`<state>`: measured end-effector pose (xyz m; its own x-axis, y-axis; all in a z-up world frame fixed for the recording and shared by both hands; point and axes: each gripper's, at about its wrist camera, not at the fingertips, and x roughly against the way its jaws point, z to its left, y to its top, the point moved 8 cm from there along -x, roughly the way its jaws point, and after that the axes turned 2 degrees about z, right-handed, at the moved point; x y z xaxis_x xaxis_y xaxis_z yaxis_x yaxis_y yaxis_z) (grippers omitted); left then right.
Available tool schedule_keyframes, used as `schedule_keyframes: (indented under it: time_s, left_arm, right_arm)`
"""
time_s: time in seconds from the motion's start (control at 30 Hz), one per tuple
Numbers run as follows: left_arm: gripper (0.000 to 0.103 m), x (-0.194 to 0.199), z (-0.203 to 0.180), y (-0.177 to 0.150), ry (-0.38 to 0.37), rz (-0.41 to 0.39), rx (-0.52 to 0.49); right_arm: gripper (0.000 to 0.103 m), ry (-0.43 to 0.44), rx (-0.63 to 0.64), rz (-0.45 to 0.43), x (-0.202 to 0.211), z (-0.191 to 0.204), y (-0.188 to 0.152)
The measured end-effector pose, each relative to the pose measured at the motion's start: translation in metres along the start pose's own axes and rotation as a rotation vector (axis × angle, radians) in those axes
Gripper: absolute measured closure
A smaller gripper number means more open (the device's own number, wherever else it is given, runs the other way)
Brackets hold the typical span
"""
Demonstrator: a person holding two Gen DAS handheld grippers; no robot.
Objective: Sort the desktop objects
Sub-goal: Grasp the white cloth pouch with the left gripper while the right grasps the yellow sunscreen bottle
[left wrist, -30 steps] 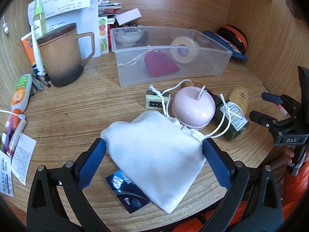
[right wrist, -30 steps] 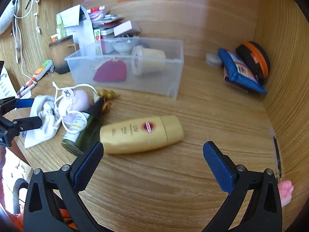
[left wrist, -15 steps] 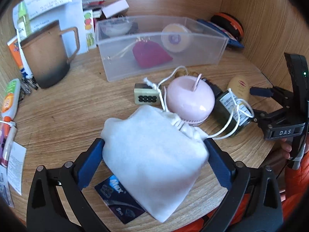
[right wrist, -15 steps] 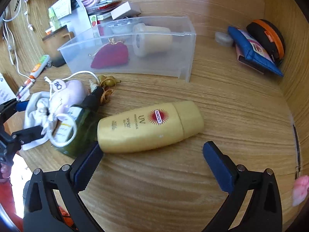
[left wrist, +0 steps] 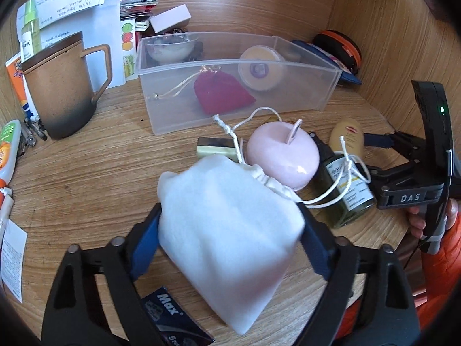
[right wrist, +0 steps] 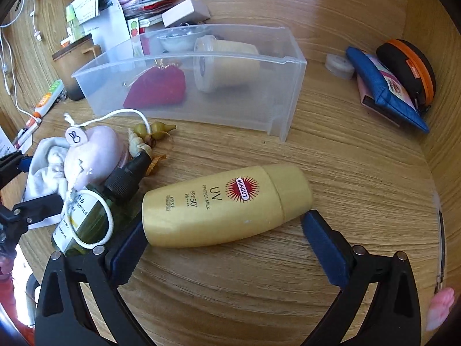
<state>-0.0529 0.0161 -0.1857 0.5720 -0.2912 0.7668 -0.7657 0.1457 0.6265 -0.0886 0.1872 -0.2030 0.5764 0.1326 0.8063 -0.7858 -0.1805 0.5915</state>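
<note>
Left wrist view: the left tongs (left wrist: 230, 230) straddle a white drawstring pouch (left wrist: 227, 225) lying on the wooden worktop (left wrist: 95, 173). Their jaws have just been closing, and both blue pads (left wrist: 144, 242) now touch the pouch's sides, grasping it. The pouch's cord trails over a green glass bottle (left wrist: 345, 199) lying just beside it. A pink apple-shaped object (left wrist: 283, 157) touches the pouch's gathered neck, and a small cream block (left wrist: 214, 150) sits behind. A dark packet (left wrist: 173, 320) lies partly under the pouch. Farther back stands a clear plastic bin (left wrist: 305, 92) holding a red pouch (left wrist: 222, 92), a round yellow tub (left wrist: 260, 69) on its side and a small bowl (left wrist: 170, 49). A brown mug (left wrist: 60, 89) stands to the bin's left, before a stack of papers (left wrist: 72, 5). At the right edge a hand (left wrist: 423, 219) carries the other tool.

Right wrist view: the right tongs (right wrist: 224, 230) frame a yellow sunscreen bottle (right wrist: 227, 204) lying on its side on the worktop (right wrist: 345, 158). Their jaws have just been closing with the bottle between them. The left pad (right wrist: 126, 248) meets the bottle's base; the right pad stands just beside the cap end, and contact there cannot be told, so the tongs are not yet clenched on it. The green glass bottle (right wrist: 86, 216) touches the sunscreen's base end. The clear plastic bin (right wrist: 288, 92) stands beyond, well apart from the sunscreen. A blue pouch (right wrist: 383, 86) and a black round case (right wrist: 409, 69) with orange trim rest against the far right wall.
</note>
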Motion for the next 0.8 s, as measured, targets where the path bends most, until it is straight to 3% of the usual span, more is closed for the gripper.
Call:
schedule_keyframes:
  time_s: [0.13,0.3,0.47,0.53,0.6,0.8]
  left_arm:
    - [0.03,-0.001,0.001,0.005,-0.024,-0.004,0.017]
    - [0.035,0.004,0.007,0.013,-0.011,-0.033,0.046]
    - [0.036,0.017,0.02,0.021,-0.005,-0.077,0.088]
    - [0.036,0.023,0.024,0.026,0.004,-0.1,0.091]
    - [0.036,0.029,0.026,0.032,0.006,-0.122,0.089]
    - [0.036,0.045,0.024,0.043,-0.015,-0.178,0.078]
  right_arm:
    - [0.051,0.034,-0.014,-0.012,0.004,0.0,0.004]
    - [0.055,0.078,-0.044,0.003,0.006,-0.005,0.003]
    - [0.05,0.101,-0.133,0.036,0.01,-0.017,0.001]
    - [0.03,0.141,-0.19,0.035,0.013,-0.018,0.003]
    - [0.017,0.145,-0.252,0.022,0.012,-0.023,0.007]
    - [0.016,0.116,-0.379,0.044,-0.005,-0.038,0.024]
